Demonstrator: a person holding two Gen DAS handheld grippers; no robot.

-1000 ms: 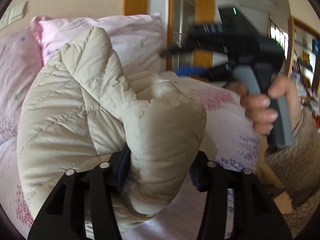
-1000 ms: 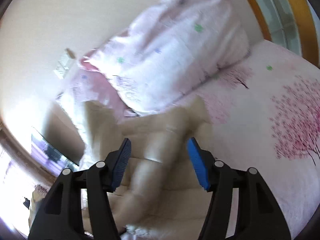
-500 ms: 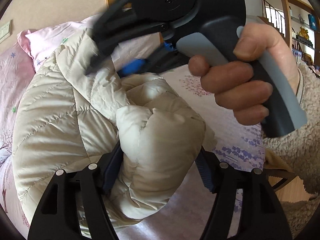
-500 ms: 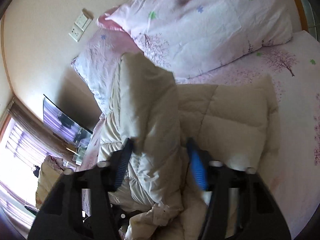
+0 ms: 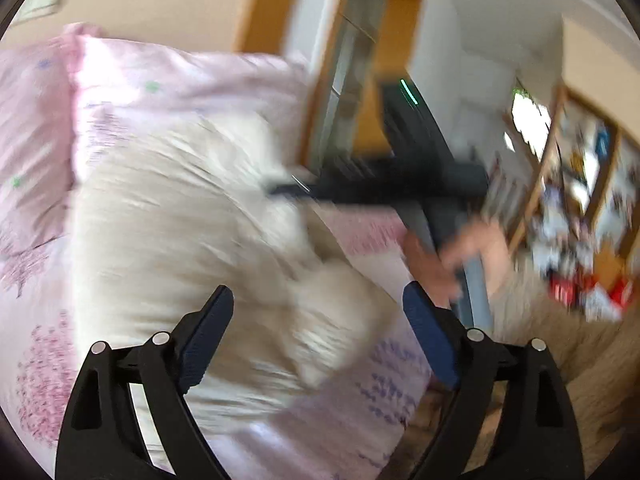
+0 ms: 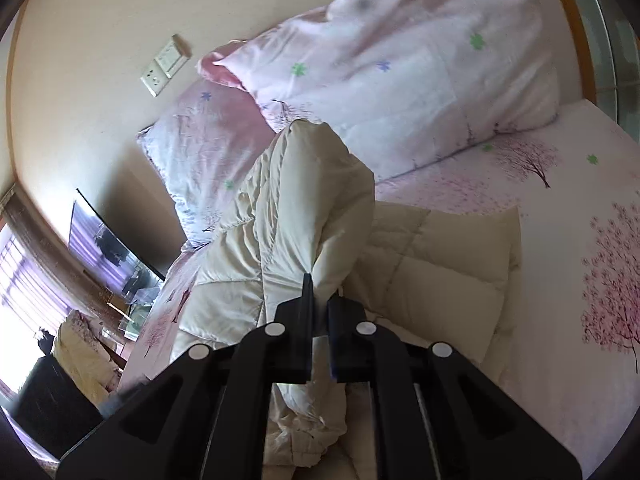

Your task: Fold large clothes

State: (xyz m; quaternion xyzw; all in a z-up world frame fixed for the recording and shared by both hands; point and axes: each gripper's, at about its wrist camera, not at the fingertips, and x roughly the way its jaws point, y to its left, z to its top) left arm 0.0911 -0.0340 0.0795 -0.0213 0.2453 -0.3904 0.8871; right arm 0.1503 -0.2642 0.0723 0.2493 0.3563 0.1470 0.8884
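Left claw [image 5: 316, 336] stands wide, jaws just been opening, pads clear of the cream quilted jacket [image 5: 192, 240], which is bunched on the bed [image 5: 320, 420] ahead of it, though blur hides detail. Right claw [image 6: 319, 304], just been closing, is pinched tight on a raised fold of that jacket [image 6: 304, 208]; the rest lies flat on the pink floral sheet [image 6: 580, 240] below the pillows [image 6: 400, 60].
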